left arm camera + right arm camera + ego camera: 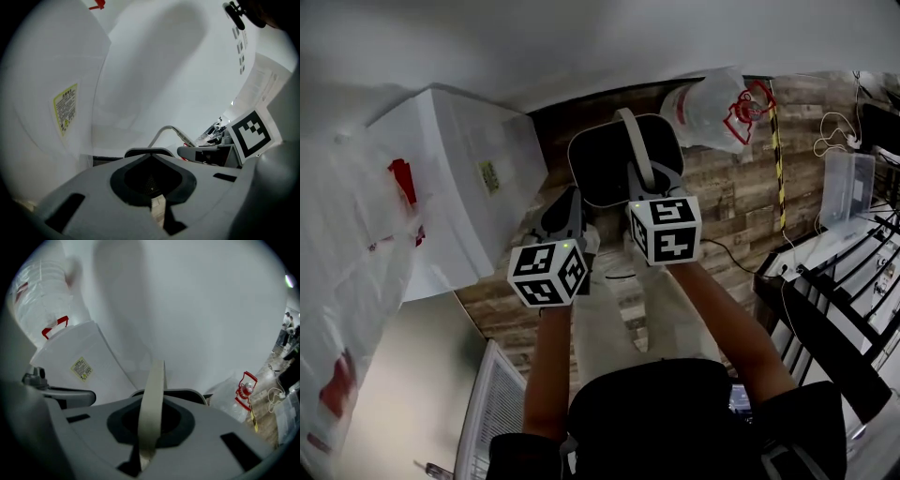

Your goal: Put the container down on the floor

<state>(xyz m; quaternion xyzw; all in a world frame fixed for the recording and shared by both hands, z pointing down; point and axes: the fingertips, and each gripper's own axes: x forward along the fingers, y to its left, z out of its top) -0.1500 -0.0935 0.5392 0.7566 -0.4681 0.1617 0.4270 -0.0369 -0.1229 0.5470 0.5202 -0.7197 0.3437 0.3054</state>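
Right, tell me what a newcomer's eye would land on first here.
The dark container at the centre of the head view, its pale handle clamped in the right gripper. A big white box stands to its left, and a clear bag with red print lies to its upper right.

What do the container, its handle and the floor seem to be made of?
The container looks like moulded plastic: dark inside, pale grey rim, smooth matte surface, rounded corners. The handle is a thin flat beige band, perhaps flexible plastic or webbing; its surface is too blurred to decide. The floor shows grey-brown planks with grain and seams, either wood or laminate.
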